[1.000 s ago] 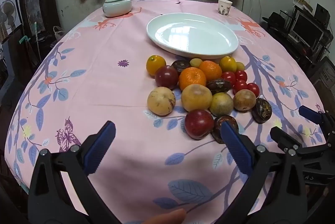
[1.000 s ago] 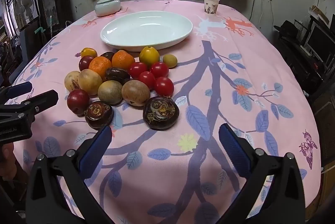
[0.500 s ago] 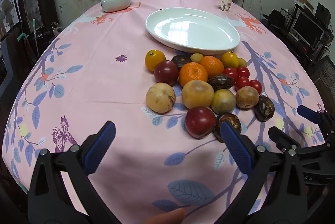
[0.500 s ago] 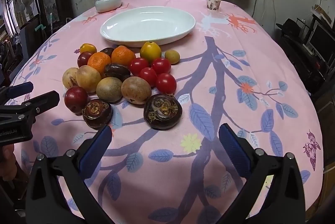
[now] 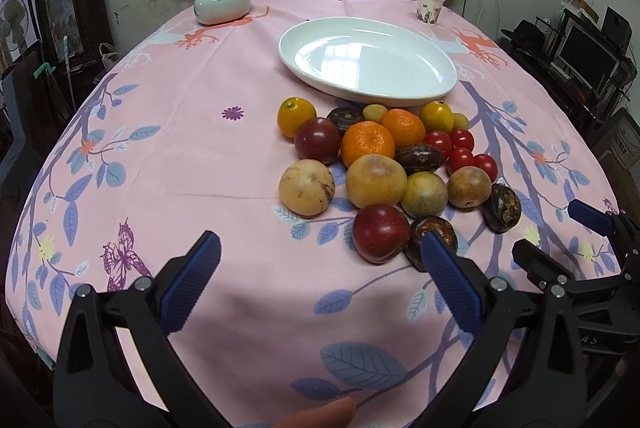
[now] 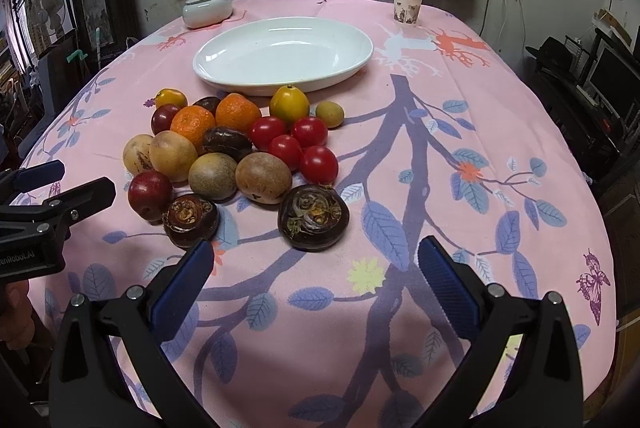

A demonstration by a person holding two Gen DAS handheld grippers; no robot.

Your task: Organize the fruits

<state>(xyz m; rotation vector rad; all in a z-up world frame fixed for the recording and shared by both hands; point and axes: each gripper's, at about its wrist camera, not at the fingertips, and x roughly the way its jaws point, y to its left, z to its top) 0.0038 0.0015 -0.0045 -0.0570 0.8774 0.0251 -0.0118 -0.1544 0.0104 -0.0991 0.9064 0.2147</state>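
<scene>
Right wrist: fruits [image 6: 236,155] ahead of spread right gripper [image 6: 312,280] (left gripper [image 5: 320,278] seemingly likewise).

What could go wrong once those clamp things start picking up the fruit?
The fruits are round and packed in a touching pile, so pulling one out may send its neighbours rolling across the cloth. The small red tomatoes look soft; a hard pinch could burst them. The left gripper and right gripper, both open and empty, sit close together near the same pile and might bump each other.
</scene>
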